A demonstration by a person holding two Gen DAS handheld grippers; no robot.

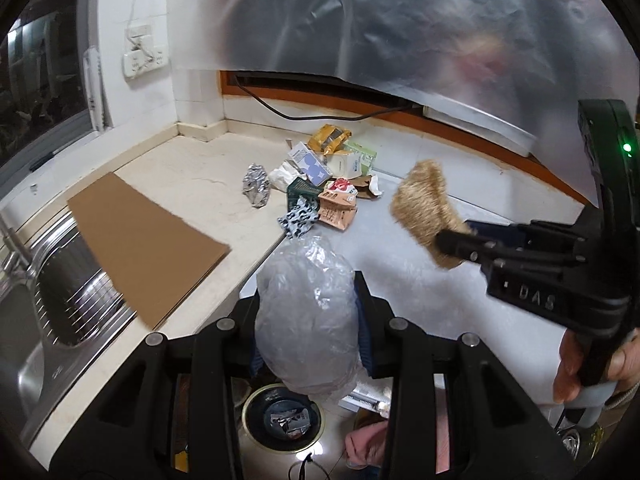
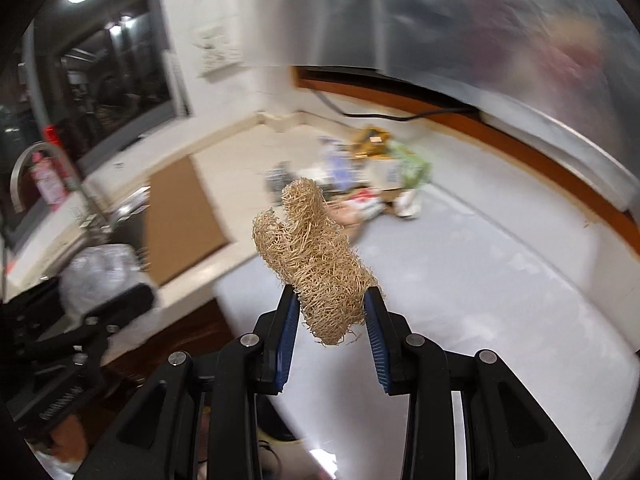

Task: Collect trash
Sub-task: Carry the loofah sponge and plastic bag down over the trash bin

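Observation:
My left gripper [image 1: 308, 292] is shut on a crumpled clear plastic bag [image 1: 308, 320] and holds it above a round trash bin [image 1: 282, 420] on the floor. My right gripper [image 2: 332, 300] is shut on a tan loofah scrubber [image 2: 316, 256] held in the air; the scrubber also shows in the left wrist view [image 1: 424, 208] with the right gripper [image 1: 456, 246] at the right. A pile of trash [image 1: 324, 176] lies on the counter at the back: wrappers, small cartons, a foil ball [image 1: 256, 184]. It appears blurred in the right wrist view [image 2: 368, 176].
A brown cardboard sheet [image 1: 144, 236] lies over the edge of the steel sink [image 1: 48, 312] on the left. A black cable [image 1: 304, 114] runs along the back wall. A wall socket [image 1: 142, 56] is left of a hanging plastic sheet [image 1: 400, 20]. A faucet [image 2: 32, 168] stands by the window.

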